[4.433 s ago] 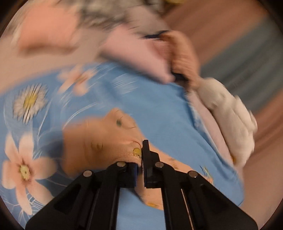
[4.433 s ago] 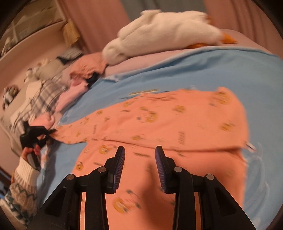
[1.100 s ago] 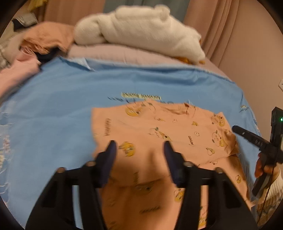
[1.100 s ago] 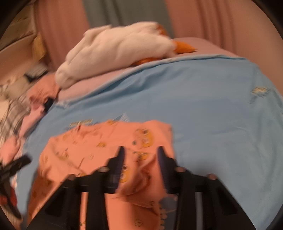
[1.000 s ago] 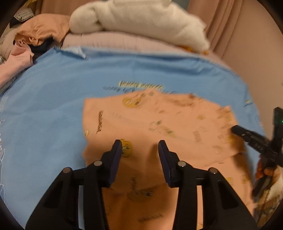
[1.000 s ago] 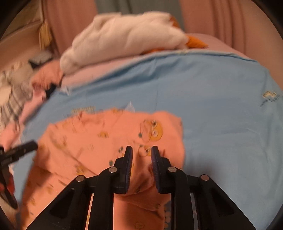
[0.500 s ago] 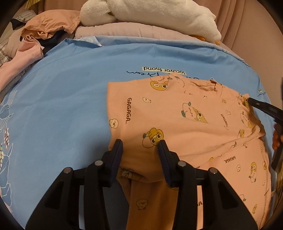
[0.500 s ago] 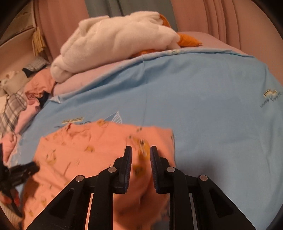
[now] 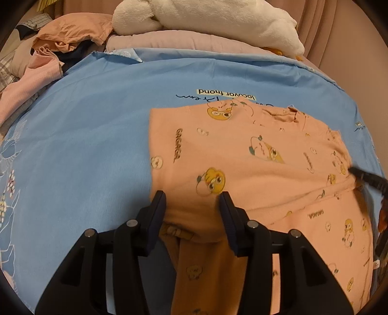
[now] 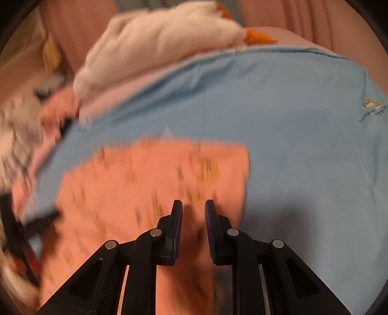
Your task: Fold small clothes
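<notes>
Observing a blue sheet (image 9: 84, 135) covering the bed and filling most of both views. Noting a white plush toy (image 9: 206, 17) lying along the far edge and a heap of clothes (image 9: 60, 41) bunching at the far left, well apart from the work.

Finding the peach garment (image 9: 242, 157) lying on the sheet right of centre, already doubled over once — upper layer flat and smooth, folded edge running toward the camera, a darker lower layer trailing out beneath it.

Recording the left gripper (image 9: 192, 198) hanging over the near fold with jaws about half wide, having just been opening; fold edge bulging up between the pads but not being pressed by them. Judging this as a release after laying the fold down.

Recording the right gripper (image 10: 193, 206) hovering at the garment's right edge with jaws standing narrow. View heavily blurring — not managing to tell whether cloth is being pinched.

Flagging risks:
- Dragging the upper layer askew if the right side is pulling while the left is letting go.
- Snagging the raised fold edge on a left pad when lifting away, reopening the fold.
- Leaving the trailing lower layer uneven, spoiling the next fold.
- Misjudging the right grip through blur and catching the sheet along with the garment.
</notes>
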